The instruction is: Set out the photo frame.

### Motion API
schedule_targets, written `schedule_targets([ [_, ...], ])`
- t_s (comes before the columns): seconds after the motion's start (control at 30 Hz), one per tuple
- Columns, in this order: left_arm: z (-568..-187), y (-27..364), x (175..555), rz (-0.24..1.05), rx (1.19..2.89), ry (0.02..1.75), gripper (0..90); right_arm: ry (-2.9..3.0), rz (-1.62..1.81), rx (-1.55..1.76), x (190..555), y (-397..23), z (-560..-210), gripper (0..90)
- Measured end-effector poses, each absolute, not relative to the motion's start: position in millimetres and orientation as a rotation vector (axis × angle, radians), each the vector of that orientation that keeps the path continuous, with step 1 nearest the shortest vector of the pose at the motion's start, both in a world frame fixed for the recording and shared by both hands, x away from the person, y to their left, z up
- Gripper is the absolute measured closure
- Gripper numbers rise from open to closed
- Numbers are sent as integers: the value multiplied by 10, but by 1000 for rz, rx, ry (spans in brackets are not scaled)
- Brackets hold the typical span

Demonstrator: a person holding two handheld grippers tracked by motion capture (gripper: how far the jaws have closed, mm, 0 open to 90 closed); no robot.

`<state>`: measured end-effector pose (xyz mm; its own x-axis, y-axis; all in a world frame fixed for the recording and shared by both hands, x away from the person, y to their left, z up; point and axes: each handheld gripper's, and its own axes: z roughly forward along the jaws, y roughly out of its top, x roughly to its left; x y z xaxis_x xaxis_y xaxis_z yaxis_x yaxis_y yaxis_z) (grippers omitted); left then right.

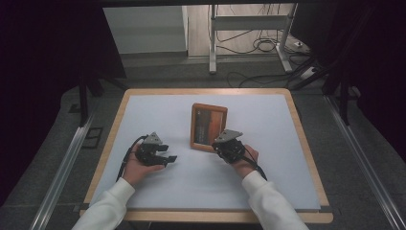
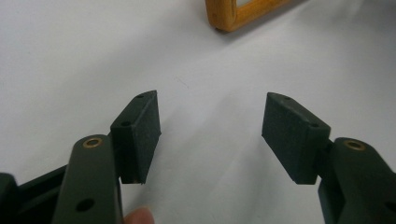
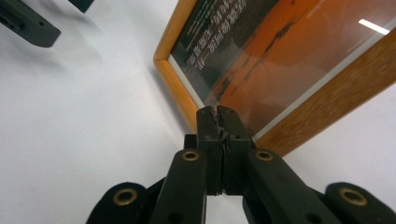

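A wooden picture frame (image 1: 209,125) with a dark and orange print rests on the white table top (image 1: 158,110), near the middle. My right gripper (image 1: 223,145) is at the frame's near right corner. In the right gripper view its pads are pressed flat together with nothing between them, and the right gripper's tip (image 3: 217,112) is against the corner of the frame (image 3: 280,51). My left gripper (image 1: 168,159) lies low over the table to the left of the frame, apart from it. The left gripper (image 2: 210,126) is open over bare table, and a corner of the frame (image 2: 233,14) shows beyond it.
The table has a light wooden rim (image 1: 306,143). Beyond its far edge are a metal stand (image 1: 213,43) and loose cables (image 1: 261,45) on the floor. Dark curtains hang on both sides. One jaw of the left gripper (image 3: 28,25) shows at the top left of the right gripper view.
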<state>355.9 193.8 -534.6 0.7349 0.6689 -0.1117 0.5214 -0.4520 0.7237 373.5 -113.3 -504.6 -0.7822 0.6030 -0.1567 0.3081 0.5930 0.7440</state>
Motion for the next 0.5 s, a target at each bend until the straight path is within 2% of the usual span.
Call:
schedule_targets([
  [0.5,-5348,1940,3560,242,2152,896,365,2462,952,746,3769,-1140,-5160,887],
])
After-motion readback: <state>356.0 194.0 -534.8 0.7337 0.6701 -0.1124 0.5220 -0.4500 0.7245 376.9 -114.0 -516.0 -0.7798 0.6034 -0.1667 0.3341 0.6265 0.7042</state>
